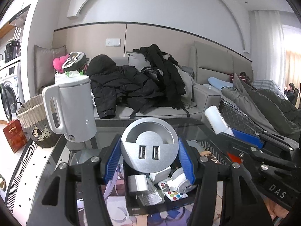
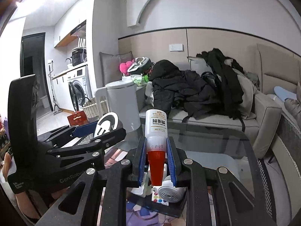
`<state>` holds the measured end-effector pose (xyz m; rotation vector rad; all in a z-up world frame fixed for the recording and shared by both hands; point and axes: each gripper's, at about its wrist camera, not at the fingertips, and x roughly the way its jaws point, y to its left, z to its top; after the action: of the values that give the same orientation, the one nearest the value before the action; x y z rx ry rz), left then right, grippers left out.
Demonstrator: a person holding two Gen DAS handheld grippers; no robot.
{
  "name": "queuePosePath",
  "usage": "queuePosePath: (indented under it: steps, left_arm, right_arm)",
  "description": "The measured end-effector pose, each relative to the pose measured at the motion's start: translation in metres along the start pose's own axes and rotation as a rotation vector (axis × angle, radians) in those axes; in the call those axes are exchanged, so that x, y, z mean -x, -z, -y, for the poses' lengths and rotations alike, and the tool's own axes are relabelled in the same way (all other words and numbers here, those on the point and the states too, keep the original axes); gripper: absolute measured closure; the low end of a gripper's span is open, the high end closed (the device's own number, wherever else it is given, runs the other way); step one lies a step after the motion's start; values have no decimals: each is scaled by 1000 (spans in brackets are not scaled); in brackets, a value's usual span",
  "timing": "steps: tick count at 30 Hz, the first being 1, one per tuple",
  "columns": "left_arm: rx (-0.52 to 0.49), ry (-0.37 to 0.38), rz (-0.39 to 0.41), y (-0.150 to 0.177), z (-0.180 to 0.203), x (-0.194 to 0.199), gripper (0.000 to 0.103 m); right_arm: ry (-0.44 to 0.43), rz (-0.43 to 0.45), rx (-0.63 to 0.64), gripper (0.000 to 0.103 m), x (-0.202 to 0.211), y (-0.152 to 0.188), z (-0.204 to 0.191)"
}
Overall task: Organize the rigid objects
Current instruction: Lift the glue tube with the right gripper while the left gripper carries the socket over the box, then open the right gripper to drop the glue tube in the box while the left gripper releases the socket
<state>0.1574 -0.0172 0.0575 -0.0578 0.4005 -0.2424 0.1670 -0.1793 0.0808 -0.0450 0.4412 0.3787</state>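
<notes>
Left claw (image 1: 149, 159): closed on the round silver USB hub (image 1: 149, 146), blue pads pressing its two sides, held above the black tray (image 1: 160, 205).
Right claw (image 2: 157, 163): gripping the glue bottle (image 2: 156, 130) upside down, pads on the clear neck just above the red cap (image 2: 155, 167); white body sticks out forward past the pads.
Tray location: on the glass tabletop (image 1: 188, 130), under both claws; already holds a white plug adapter (image 1: 137, 185), a small white fan (image 2: 170, 193) and a card with coloured dots (image 1: 175, 195) (pretty crowded).
Hub handling: rigid metal-looking shell, probably moderately heavy for its size; smooth curved sides could slip, so the grip across the widest part looks right. USB ports face the camera.
Bottle handling: light stiff plastic, may flex a little if squeezed hard; neck is narrow and the body is long, so it could pivot in the pads. Holding nearer the body would steady it (judgement only).
Other things: white kettle (image 1: 72, 109) standing on the tabletop's far left, well apart from the tray; wicker basket (image 1: 32, 113) beyond it on the floor.
Hidden: tray's free space is blocked by both claws and their loads; fill level of the bottle cannot be told; label text is inverted and mostly unreadable; hub's underside not visible.
</notes>
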Motion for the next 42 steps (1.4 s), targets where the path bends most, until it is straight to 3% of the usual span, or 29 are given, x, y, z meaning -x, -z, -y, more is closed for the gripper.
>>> queuePosePath:
  steps: [11, 18, 32, 42]
  left_arm:
    - [42, -10, -112, 11, 1, -52, 46]
    - [40, -12, -231, 28, 2, -77, 46]
    - [59, 1, -449, 59, 5, -106, 46]
    - [56, 42, -518, 72, 18, -88, 46]
  right_arm:
    - [19, -143, -81, 82, -68, 6, 40]
    - [16, -305, -126, 82, -105, 28, 58]
    - [3, -450, -124, 82, -121, 60, 53]
    - [-31, -510, -116, 82, -102, 66, 47]
